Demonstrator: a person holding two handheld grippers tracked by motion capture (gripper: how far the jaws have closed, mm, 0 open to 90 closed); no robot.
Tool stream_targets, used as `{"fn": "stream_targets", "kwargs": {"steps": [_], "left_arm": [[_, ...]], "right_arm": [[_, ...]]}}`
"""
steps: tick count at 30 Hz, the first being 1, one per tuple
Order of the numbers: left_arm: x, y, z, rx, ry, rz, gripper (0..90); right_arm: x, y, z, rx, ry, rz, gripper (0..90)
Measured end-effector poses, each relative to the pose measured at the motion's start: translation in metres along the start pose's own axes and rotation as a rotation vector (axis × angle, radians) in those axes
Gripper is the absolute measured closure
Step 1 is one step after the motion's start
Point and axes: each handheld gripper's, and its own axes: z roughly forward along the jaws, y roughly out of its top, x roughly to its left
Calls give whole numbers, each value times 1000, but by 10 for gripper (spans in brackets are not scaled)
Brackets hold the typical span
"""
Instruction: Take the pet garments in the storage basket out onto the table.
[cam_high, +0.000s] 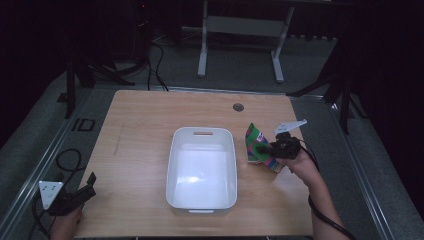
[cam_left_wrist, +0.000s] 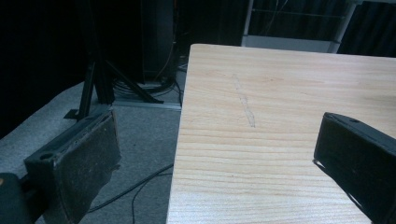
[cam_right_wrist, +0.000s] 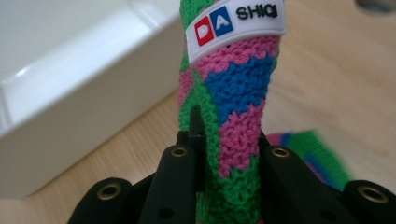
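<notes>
In the high view a white bin (cam_high: 202, 170) sits at the middle of the table (cam_high: 140, 125), the right gripper (cam_high: 270, 149) just right of it clamps a knitted pouch (cam_high: 258, 146) of green, pink and blue, and the left gripper (cam_high: 90, 182) lies at lower left, its jaws apart. The left gripper view shows both jaws spread wide — one over the floor (cam_left_wrist: 140, 154), one over the table's wood. In the right gripper view the jaws pinch the pouch, a white label (cam_right_wrist: 236, 25) at the top, the bin at upper left and a blurred striped part — perhaps the same pouch — at lower right.
</notes>
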Motion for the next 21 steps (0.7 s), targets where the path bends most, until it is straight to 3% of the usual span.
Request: {"fn": "stream_targets", "kwargs": {"steps": [6, 10, 14, 21], "left_arm": [[0, 0, 0, 0, 0, 0, 9], [0, 0, 0, 0, 1, -1, 9], [0, 0, 0, 2, 1, 1, 9], [0, 0, 0, 2, 2, 0, 9]], "right_arm": [[-10, -19, 23, 42, -7, 53, 802], [-13, -32, 43, 99, -15, 60, 793], [-14, -39, 48, 68, -22, 93, 762], [-9, -31, 41, 82, -100, 39, 523]]}}
